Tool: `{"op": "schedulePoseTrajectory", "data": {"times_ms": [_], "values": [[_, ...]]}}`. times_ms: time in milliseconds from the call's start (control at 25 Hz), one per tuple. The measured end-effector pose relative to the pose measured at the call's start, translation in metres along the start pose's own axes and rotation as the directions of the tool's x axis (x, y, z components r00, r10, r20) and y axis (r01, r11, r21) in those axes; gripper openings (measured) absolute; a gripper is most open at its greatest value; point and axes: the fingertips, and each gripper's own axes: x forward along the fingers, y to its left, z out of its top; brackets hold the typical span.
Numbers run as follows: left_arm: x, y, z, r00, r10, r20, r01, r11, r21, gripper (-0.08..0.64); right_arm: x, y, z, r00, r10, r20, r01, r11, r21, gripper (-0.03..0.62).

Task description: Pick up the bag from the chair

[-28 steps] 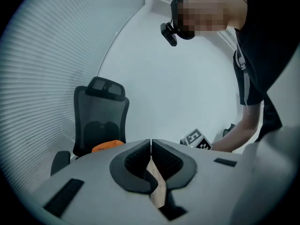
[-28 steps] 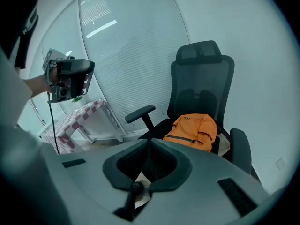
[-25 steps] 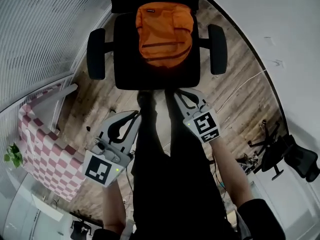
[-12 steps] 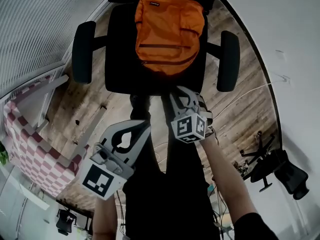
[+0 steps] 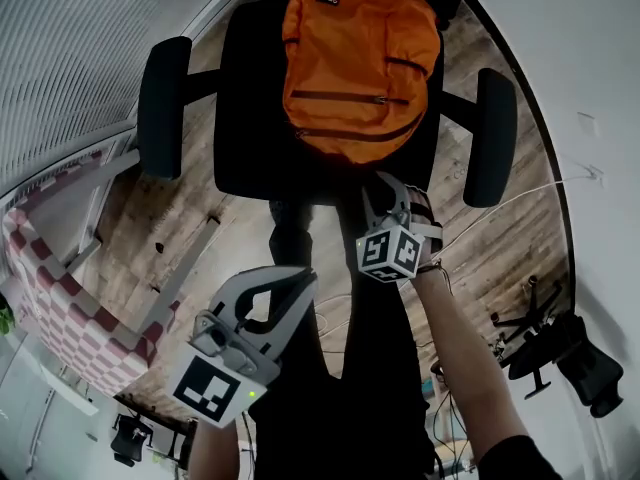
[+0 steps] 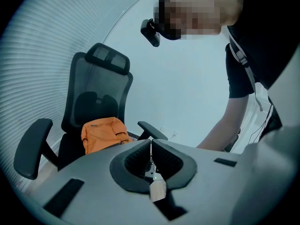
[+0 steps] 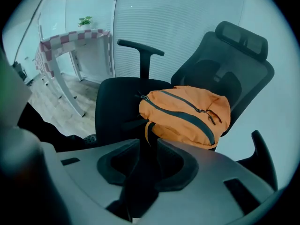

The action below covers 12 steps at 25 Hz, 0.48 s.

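An orange backpack [image 5: 360,68] with dark zips leans upright on the seat of a black office chair [image 5: 250,118]. My right gripper [image 5: 384,181] hangs just in front of the seat's front edge, short of the bag. Its jaws have just been opening and now stand apart, with nothing pressed between the pads. In the right gripper view the backpack [image 7: 187,114] fills the space just beyond the jaws [image 7: 149,142]. My left gripper [image 5: 303,275] hangs lower and to the left, shut and empty. Its view shows the backpack [image 6: 103,132] and chair [image 6: 98,93] further off.
A table with a red-checked cloth [image 5: 60,298] stands left of the chair. A white cable [image 5: 500,203] runs over the wooden floor on the right, near a second dark chair [image 5: 560,338]. The person's black trousers [image 5: 340,368] are between the grippers.
The chair and bag have come nearer in the head view. The right gripper has rolled, moved up to the seat's edge and parted its jaws. The left gripper has dropped lower in the picture.
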Motion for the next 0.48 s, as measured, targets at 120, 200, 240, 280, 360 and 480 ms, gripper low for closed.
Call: {"op": "schedulePoseTrajectory", "data": {"times_ms": [120, 200, 240, 280, 360, 480], "values": [[0.004, 0.003, 0.002, 1.0, -0.002, 0.004, 0.002, 1.0, 0.007, 0.035, 0.011, -0.002, -0.002, 1.0, -0.004, -0.005, 0.004, 0.999, -0.04, 0.132], [0.006, 0.005, 0.002, 1.0, -0.001, 0.006, 0.001, 1.0, 0.008, 0.035, 0.019, -0.004, -0.001, 1.0, -0.008, -0.006, 0.007, 0.997, -0.078, 0.133], [0.007, 0.006, 0.002, 1.0, 0.0, 0.008, 0.0, 1.0, 0.007, 0.035, 0.024, -0.004, 0.0, 1.0, -0.006, -0.007, 0.005, 0.995, -0.097, 0.133], [0.008, 0.007, 0.001, 1.0, 0.001, 0.011, -0.001, 1.0, 0.004, 0.035, 0.028, -0.003, 0.001, 1.0, 0.0, -0.009, -0.001, 0.993, -0.115, 0.133], [0.01, 0.008, -0.001, 1.0, 0.001, 0.014, -0.001, 1.0, -0.004, 0.035, 0.038, 0.0, 0.0, 1.0, 0.02, -0.018, -0.022, 0.989, -0.148, 0.133], [0.012, 0.009, -0.005, 1.0, -0.001, 0.007, 0.001, 1.0, -0.017, 0.035, 0.05, 0.008, -0.001, 0.998, 0.052, -0.032, -0.058, 0.976, -0.21, 0.133]]}}
